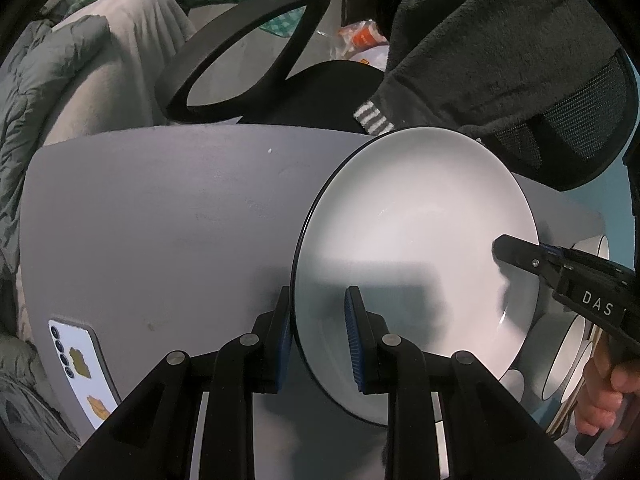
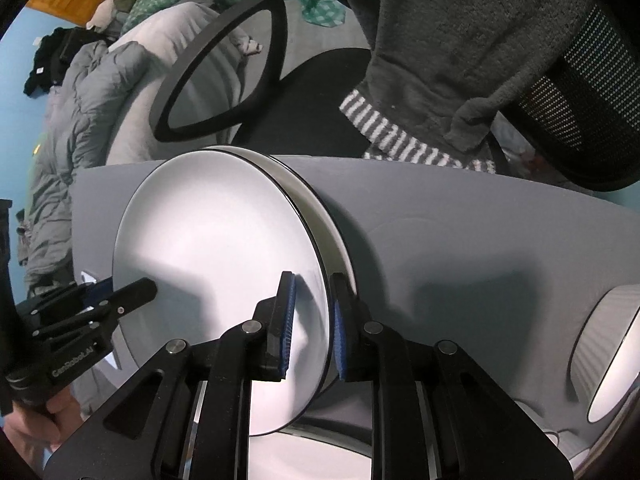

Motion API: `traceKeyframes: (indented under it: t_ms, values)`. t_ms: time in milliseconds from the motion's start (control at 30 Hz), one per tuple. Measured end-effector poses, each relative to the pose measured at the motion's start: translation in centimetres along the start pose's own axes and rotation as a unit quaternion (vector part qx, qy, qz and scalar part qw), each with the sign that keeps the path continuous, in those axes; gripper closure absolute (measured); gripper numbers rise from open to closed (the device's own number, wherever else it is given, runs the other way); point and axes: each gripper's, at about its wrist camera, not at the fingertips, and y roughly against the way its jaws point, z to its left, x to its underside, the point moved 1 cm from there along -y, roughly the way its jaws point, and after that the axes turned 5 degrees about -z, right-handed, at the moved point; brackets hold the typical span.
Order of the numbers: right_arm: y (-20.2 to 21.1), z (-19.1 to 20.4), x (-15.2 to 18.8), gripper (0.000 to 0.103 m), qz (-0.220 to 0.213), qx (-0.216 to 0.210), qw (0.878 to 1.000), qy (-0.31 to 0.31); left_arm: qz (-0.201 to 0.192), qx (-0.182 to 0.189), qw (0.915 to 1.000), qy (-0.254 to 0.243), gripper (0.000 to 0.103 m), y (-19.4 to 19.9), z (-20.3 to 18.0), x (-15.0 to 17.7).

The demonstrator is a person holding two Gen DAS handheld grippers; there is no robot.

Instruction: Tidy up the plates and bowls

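Note:
A large white plate with a thin black rim is held above the grey table, tilted on edge. My left gripper straddles its near-left rim, blue pads on either side with a small gap. My right gripper clamps the opposite rim of the same plate, pads against both faces. The right gripper also shows at the plate's right edge in the left wrist view. The left gripper shows at the plate's left in the right wrist view.
More white dishes stand on edge at the table's right and also show in the right wrist view. A phone lies at the table's left. An office chair with a dark grey garment stands behind the table. Bedding lies left.

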Motion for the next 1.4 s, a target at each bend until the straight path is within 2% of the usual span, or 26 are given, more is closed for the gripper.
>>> traceKeyframes:
  t_ms: [333,400,700,900,933,967,1000,1200,1333,1400]
  values:
    - [0.4,-0.2,-0.4,0.084,0.008,0.003,1.000,-0.016,-0.019,-0.002,0.9998,-0.008,0.079,0.2,0.0,0.2]
    - [0.6,-0.2,-0.5,0.080,0.010,-0.003,1.000,-0.021,-0.021,-0.002,0.9997,-0.010,0.079,0.5,0.0,0.2]
    - [1.3,-0.1,-0.1,0.074,0.010,0.006,1.000,-0.024,-0.027,0.000,0.9996,-0.004,0.079,1.6,0.6,0.7]
    - [1.7,0.0,0.0,0.073,0.005,0.023,0.999,-0.028,-0.043,0.003,0.9990,-0.016,0.079,2.9,0.4,1.4]
    - [1.8,0.0,0.0,0.071,0.002,0.032,0.999,-0.028,-0.045,0.002,0.9988,-0.019,0.079,3.1,0.4,1.6]
    - [2.0,0.0,0.0,0.064,0.000,0.043,0.999,-0.026,-0.047,0.002,0.9987,-0.021,0.079,3.2,0.3,1.7]
    - [2.1,0.1,0.0,0.064,-0.002,0.053,0.998,-0.022,-0.048,0.003,0.9986,-0.023,0.079,3.4,0.2,1.8]
    - [3.1,0.9,0.5,0.064,-0.017,0.079,0.997,0.001,-0.060,0.001,0.9976,-0.036,0.078,4.5,-0.3,2.8]
    - [4.3,1.8,1.6,0.064,-0.030,0.104,0.994,0.022,-0.074,-0.004,0.9957,-0.056,0.061,5.6,-0.9,3.7]
    - [4.9,2.0,2.3,0.063,-0.037,0.112,0.993,0.028,-0.081,-0.007,0.9942,-0.070,0.059,6.3,-1.2,4.4]
